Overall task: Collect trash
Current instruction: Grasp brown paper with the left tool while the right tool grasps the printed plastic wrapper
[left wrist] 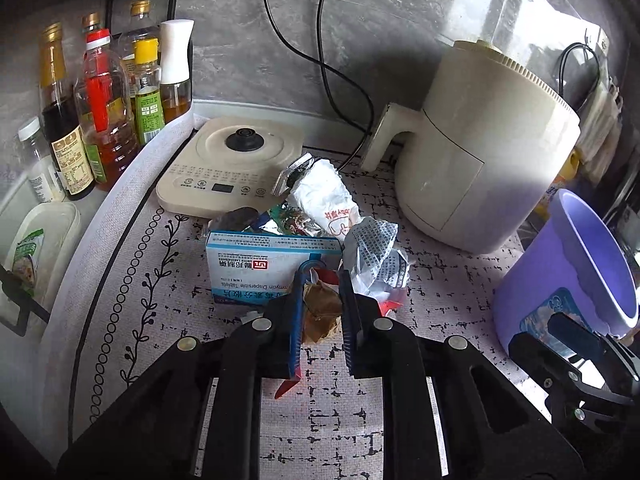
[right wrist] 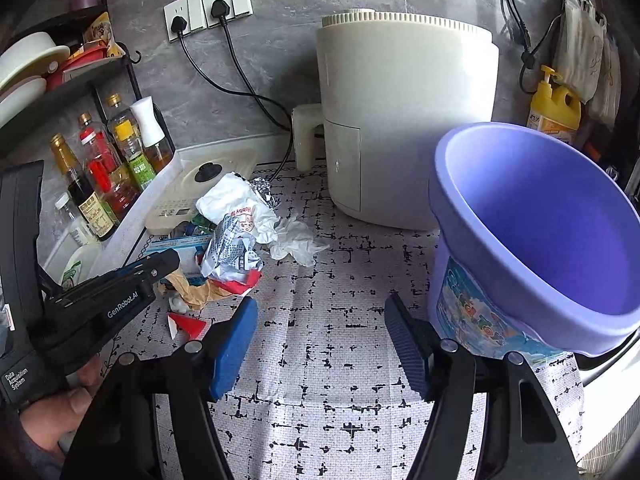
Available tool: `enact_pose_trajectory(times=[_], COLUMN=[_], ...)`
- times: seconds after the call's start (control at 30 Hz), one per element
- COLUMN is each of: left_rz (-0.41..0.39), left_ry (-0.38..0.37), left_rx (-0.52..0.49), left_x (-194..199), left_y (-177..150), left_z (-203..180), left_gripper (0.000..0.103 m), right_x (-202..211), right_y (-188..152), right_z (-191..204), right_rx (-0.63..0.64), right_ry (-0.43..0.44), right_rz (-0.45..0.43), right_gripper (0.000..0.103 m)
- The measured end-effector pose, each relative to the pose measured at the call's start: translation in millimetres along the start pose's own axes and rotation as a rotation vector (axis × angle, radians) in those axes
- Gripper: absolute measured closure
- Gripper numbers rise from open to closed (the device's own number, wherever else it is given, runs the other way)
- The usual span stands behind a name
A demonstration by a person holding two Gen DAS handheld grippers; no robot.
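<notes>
A heap of trash lies on the patterned mat: a blue-and-white medicine box (left wrist: 260, 268), a crumpled printed wrapper (left wrist: 376, 256), a white wrapper (left wrist: 328, 200), foil scraps and a white tissue (right wrist: 296, 240). My left gripper (left wrist: 320, 312) is shut on a crumpled brown paper (left wrist: 320, 308) at the heap's near edge; it also shows in the right wrist view (right wrist: 160, 268). A red scrap (right wrist: 186, 326) lies below it. My right gripper (right wrist: 320, 340) is open and empty over the mat, left of the purple bucket (right wrist: 532, 240), which is empty inside.
A cream air fryer (left wrist: 480, 152) stands behind the heap, a cream kettle base (left wrist: 228, 160) to its left. Oil and sauce bottles (left wrist: 100, 112) crowd the far left under a shelf rack. Two cables run from wall sockets (right wrist: 208, 8). A yellow detergent bottle (right wrist: 554, 108) stands at the back right.
</notes>
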State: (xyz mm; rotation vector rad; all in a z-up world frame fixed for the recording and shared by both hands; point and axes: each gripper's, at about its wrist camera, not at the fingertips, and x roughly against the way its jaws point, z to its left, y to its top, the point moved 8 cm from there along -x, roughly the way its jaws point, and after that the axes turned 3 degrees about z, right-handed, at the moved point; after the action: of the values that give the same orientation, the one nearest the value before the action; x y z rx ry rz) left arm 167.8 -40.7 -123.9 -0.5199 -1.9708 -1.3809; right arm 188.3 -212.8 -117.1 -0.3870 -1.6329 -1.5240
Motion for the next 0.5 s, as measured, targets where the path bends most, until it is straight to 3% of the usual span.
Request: enact_pose_trajectory(times=[0.5], left_rz=[-0.098], left_ry=[0.128], left_rx=[0.121], left_x=[44], left_y=[17], left_z=[58], left_gripper=[0.086], right_x=[-14], right_y=[20], right_z=[57], right_rx=[0.105], right_ry=[0.14], right_rz=[-0.005], right_gripper=[0.038])
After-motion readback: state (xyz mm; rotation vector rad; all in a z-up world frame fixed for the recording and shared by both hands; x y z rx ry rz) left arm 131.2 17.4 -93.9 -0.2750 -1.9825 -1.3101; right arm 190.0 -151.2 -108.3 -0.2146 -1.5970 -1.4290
